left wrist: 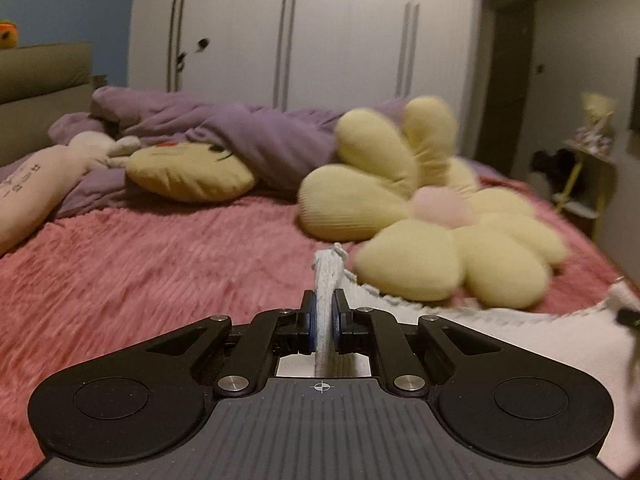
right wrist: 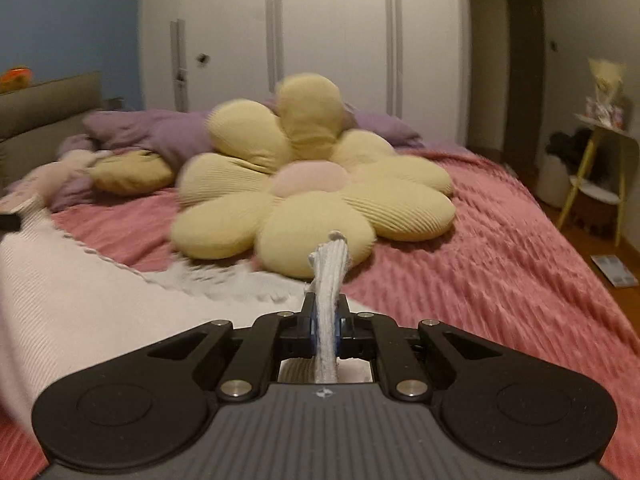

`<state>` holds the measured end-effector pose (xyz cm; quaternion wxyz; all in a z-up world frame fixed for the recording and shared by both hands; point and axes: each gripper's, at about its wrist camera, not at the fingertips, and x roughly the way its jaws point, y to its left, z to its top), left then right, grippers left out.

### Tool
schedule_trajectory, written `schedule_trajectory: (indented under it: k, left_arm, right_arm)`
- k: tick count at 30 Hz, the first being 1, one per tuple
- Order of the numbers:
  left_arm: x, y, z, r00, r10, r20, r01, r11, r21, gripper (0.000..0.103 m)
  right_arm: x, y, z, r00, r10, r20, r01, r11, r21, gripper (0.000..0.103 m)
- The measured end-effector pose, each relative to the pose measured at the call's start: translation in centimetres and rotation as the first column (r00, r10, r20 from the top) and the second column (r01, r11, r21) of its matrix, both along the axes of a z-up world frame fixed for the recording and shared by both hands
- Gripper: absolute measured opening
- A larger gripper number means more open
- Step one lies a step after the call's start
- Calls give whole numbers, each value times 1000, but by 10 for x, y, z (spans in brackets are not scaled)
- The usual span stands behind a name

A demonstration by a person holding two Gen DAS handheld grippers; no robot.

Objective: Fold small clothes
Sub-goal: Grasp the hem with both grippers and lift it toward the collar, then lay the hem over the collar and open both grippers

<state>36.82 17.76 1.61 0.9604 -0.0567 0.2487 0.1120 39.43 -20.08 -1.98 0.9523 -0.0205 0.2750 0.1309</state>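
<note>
Left gripper (left wrist: 324,312) clamped on white knit garment (left wrist: 460,328)
Cloth trails right over pink bedspread (left wrist: 160,264); yellow flower cushion (left wrist: 436,216) just beyond

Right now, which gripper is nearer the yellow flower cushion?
Right, probably. The right gripper faces the flower cushion head-on; from the left gripper it lies ahead, off to the right. Both hold the white garment.

A bed (right wrist: 500,248) under a ribbed pink cover fills the room, with rumpled purple bedding (left wrist: 248,136) heaped near the grey-brown headboard (left wrist: 44,76). A yellow flower cushion (right wrist: 312,200) sprawls on top. Behind, a white wardrobe (left wrist: 320,28) with long grey handles spans the wall, a blue wall (right wrist: 68,16) to its left. On the right, a yellow-legged side table (right wrist: 600,168) on wooden floor (right wrist: 588,248), dim warm light.
</note>
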Motion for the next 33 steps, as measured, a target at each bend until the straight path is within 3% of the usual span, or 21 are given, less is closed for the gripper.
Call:
schedule_trajectory:
  k: [7,12,14,16,18,19,20,21,22,24,27,29,33]
  left_arm:
    - [51,5,-52,995,92,-41,-88,993,79,10]
    - [60,9,-98,981,163,-102,-152,982,110,12]
    - [60,13,-113,974,183,-133,-170,980,103,17]
    - [60,18,-119,968,211,-138,-200,976,90,34]
    - [64,24,-122,936,315,-159,-295,946,135,97]
    - [65,31,-122,906,383,-181,-361,921,144,103]
    - [63,39,-118,902,384,-198,-371,923,104,103]
    - [58,47,-114,908,360,-215,-360,932,42,103]
    - [50,52,-108,909,350,-225,-359,933,3,103]
    - [27,54,-98,921,313,-233,-331,943,-43,103]
    - [-22,48,-87,959,181,-218,-216,964,-153,103]
    - [-51,43,-87,966,131,-224,-183,957,-227,103]
    - [-87,35,-93,963,112,-246,-196,916,-349,103]
  right_arm:
    - [72,25,-42,997,-78,-12,77,994,-73,7]
    - [88,38,-75,995,-101,-13,98,985,-141,7]
    - [88,35,-88,992,-121,-27,116,983,-142,7]
    - [86,30,-96,990,-143,-13,140,982,-126,9]
    - [87,32,-99,989,-147,-3,145,980,-136,17]
    - [88,33,-101,989,-151,0,149,978,-145,25]
    - [89,33,-103,987,-160,11,160,974,-158,37]
    - [92,33,-104,980,-197,16,197,964,-180,67]
    - [95,32,-103,968,-252,17,251,948,-197,85]
    - [92,26,-91,951,-308,24,308,935,-177,87]
    - [53,12,-68,952,-296,72,301,951,-69,87]
    - [13,4,-57,963,-260,68,261,965,-1,87]
    - [-67,-5,-55,988,-150,21,147,983,110,84]
